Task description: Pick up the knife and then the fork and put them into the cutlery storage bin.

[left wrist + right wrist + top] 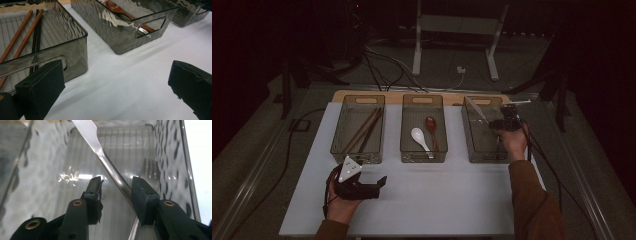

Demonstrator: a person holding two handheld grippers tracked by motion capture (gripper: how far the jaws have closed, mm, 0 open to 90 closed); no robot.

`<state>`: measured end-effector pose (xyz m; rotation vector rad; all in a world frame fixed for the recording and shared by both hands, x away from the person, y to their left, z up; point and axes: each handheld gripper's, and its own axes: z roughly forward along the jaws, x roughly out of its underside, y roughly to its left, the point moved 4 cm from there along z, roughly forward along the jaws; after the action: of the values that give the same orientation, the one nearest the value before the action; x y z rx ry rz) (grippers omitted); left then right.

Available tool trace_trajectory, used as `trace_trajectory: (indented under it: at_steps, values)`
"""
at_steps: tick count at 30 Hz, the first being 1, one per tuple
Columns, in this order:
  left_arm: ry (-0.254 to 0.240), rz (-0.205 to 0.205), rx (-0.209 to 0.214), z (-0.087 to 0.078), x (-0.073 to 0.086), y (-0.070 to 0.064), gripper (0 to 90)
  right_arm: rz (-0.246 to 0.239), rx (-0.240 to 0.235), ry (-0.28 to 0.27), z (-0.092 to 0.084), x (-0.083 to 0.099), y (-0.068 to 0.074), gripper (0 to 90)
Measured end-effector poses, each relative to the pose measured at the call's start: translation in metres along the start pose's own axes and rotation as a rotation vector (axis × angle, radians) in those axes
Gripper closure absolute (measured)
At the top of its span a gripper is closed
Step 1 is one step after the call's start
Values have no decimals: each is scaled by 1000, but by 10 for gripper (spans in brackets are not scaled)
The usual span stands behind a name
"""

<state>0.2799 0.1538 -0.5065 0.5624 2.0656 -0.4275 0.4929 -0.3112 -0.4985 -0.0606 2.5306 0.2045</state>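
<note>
Knife [105,157] leans in right bin [472,145] between parted right gripper [116,187] fingers [143,195]

Right gripper [117,185] hanging inside smoked plastic bin [50,165], jaws standing apart; metal knife [105,157] running diagonally between them, leaning against right pad, left pad clear.

Three smoked bins [358,150]; four chopsticks [364,131]; two spoons [419,138]; one metal knife [105,160].

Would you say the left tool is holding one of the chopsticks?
No: in the left gripper view the left tool hangs open over bare white table, while the chopsticks lie inside their bin.
</note>
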Motion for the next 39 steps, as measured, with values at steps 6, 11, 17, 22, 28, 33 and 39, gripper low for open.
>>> trace_trajectory:
  at_steps: [6,11,17,22,28,33,39]
  values:
    - [-1,-6,-2,0,0,2,17,-2,-51,-30,5,-8,3,567]
    - [3,-11,-2,0,1,4,17,-10,-41,-19,17,-13,4,550]
    - [3,-14,-3,0,2,5,17,-21,0,16,31,-12,5,611]
    - [3,-15,-7,0,2,5,17,-14,7,47,27,-11,7,667]
    - [4,-8,-8,0,2,3,17,-7,27,116,19,-3,10,724]
    - [4,-8,-7,0,1,2,17,-48,30,156,15,0,14,689]
    - [6,-3,-3,2,1,1,17,-99,17,94,23,-6,19,615]
